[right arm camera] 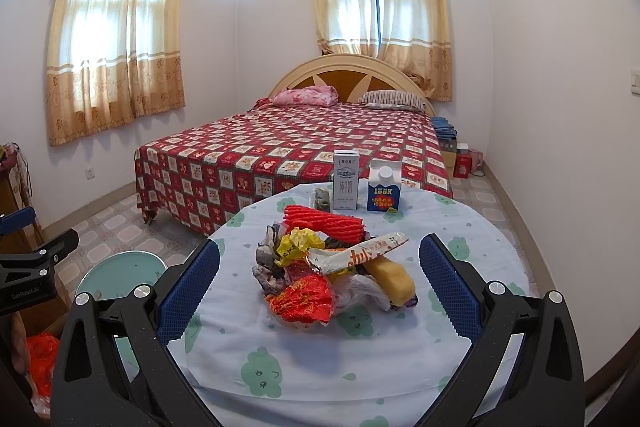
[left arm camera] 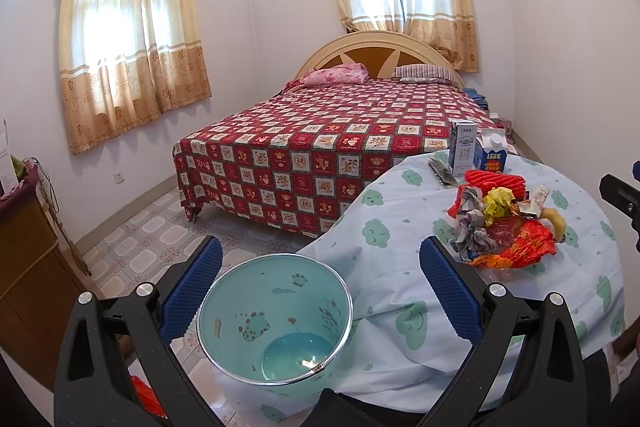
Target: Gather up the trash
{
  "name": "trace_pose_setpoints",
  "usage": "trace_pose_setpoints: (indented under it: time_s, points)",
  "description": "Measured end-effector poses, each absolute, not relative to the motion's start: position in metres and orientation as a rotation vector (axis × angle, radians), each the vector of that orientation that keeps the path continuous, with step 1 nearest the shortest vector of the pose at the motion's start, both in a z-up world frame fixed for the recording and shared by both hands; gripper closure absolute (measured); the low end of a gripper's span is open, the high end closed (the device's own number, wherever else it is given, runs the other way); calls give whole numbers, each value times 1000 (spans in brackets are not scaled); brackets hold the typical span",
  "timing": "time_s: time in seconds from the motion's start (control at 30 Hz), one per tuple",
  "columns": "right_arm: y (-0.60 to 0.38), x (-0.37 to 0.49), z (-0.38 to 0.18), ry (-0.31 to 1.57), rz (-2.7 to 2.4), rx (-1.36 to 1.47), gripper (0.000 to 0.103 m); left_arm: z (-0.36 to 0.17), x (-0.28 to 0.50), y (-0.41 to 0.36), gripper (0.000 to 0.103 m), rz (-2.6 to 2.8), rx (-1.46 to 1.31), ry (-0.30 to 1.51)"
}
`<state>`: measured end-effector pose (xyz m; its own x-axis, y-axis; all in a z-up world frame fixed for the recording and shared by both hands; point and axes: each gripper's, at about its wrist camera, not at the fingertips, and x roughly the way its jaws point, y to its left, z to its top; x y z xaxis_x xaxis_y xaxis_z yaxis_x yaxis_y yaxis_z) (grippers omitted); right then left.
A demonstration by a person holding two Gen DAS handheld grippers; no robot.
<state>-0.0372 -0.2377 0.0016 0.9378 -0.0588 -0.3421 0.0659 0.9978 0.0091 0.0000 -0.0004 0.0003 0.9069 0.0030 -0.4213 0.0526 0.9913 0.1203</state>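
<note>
A pile of trash [right arm camera: 320,267] lies in the middle of the round table [right arm camera: 320,367] with the cloud-print cloth: a red foam net [right arm camera: 324,223], yellow crumpled paper [right arm camera: 298,245], a white wrapper [right arm camera: 352,255], a red foil wrapper [right arm camera: 304,297] and grey crumpled paper. My right gripper [right arm camera: 320,244] hovers open just in front of the pile, holding nothing. A teal bin [left arm camera: 276,319] stands on the floor by the table's left side, its inside bare. My left gripper [left arm camera: 320,245] is open above the bin, one finger on each side. The trash pile [left arm camera: 500,223] lies to its right.
Two milk cartons [right arm camera: 346,179] [right arm camera: 384,191] stand at the table's far edge with a dark wrapper [right arm camera: 322,197] beside them. A bed [right arm camera: 300,151] with a red checked cover fills the room behind. A wooden cabinet [left arm camera: 28,251] stands at the left, with a red bag [right arm camera: 40,359] on the floor.
</note>
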Motion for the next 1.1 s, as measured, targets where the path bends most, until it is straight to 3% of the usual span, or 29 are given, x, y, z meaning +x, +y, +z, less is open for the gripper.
trace_pose_setpoints:
  time_s: [1.1]
  points:
    - [-237,-35,-2,354,-61,24,5,0,0,-1,6,-24,136,434]
